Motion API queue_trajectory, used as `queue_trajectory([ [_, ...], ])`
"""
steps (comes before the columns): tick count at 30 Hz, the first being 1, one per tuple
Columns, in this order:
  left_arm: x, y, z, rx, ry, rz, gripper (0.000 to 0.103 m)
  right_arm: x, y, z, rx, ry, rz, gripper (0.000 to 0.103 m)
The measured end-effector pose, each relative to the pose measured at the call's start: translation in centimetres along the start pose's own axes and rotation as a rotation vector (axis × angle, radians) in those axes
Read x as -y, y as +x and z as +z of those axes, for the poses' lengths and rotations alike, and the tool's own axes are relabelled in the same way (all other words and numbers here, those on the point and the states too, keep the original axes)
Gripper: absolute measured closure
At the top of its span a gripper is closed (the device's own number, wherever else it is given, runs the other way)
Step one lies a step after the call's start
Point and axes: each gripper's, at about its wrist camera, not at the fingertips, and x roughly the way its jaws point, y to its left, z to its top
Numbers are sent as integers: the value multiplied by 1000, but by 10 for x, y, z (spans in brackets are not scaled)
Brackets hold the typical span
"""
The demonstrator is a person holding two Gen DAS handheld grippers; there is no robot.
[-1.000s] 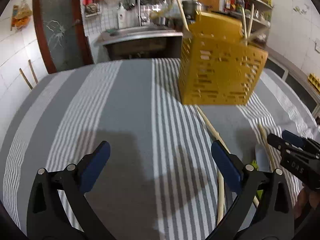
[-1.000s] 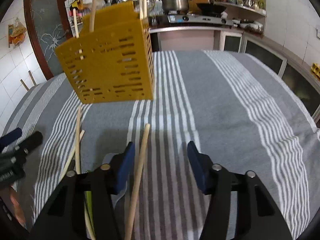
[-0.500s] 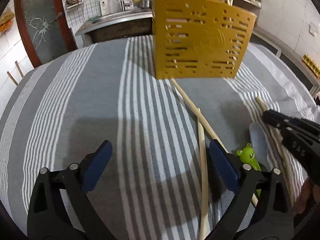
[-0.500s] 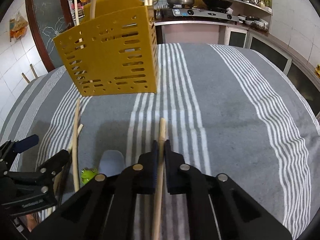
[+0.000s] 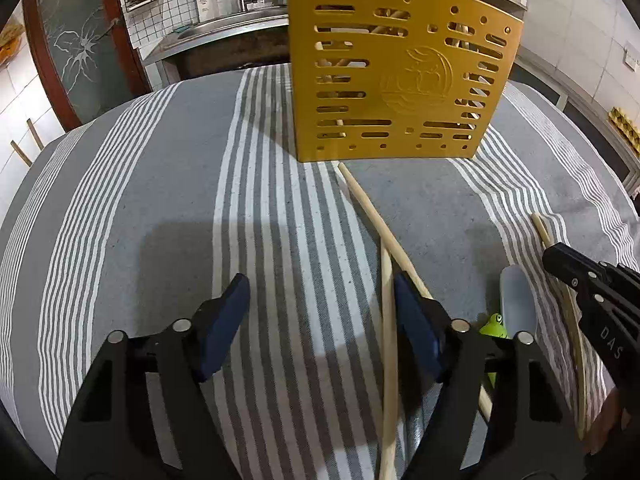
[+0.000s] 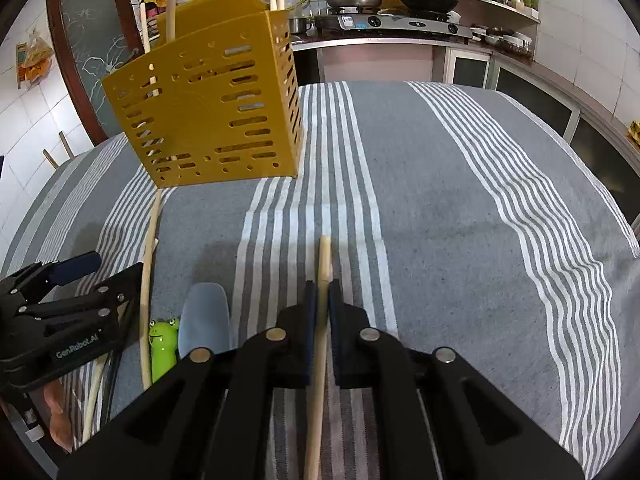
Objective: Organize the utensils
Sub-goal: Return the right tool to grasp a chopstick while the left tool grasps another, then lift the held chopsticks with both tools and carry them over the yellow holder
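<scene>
My right gripper [image 6: 323, 292] is clamped on a pale wooden chopstick-like stick [image 6: 322, 280], blue pads pressed to both sides; the stick runs up the lower centre of the right wrist frame, tip poking just past the fingertips over the grey cloth with white stripes [image 6: 460, 208]. The yellow perforated plastic utensil holder [image 6: 208, 116] stands upper left of that frame, several wooden sticks upright inside it. Left of my right gripper lies a pale blue spoon with a green frog handle [image 6: 202, 322], then a long thin wooden stick [image 6: 149, 256] reaching toward the holder base.

My left gripper [image 5: 320, 320] is spread wide, nothing between the pads, low over the cloth [image 5: 160, 200]. In the left wrist frame the holder [image 5: 400, 72] fills upper centre-right. Two long sticks [image 5: 376, 220] cross just beside my right pad [image 5: 416, 336], one reaching the holder's foot. The frog spoon [image 5: 516, 300] sits lower right. The right gripper [image 5: 592, 296] enters at the right edge over its stick [image 5: 544, 228].
</scene>
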Motion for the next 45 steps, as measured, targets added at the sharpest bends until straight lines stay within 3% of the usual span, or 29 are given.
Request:
queue_trajectory([
  [9,11,0,9,-37,30,-13,73,-5,4,9,-38,-10,-24,96],
  [13,9,0,6,-28,15,-13,76,-4,6,10,-43,-13,-31,96],
  [21,10,-1,2,-15,-7,-17,97,-5,3,6,-22,-1,-34,97],
  [32,-1,-16,-5,43,-57,-53,99,-5,-25,-1,64,22,-5,97],
  [45,-15,-101,-10,306,-62,-30,99,-10,-83,4,251,20,39,97],
])
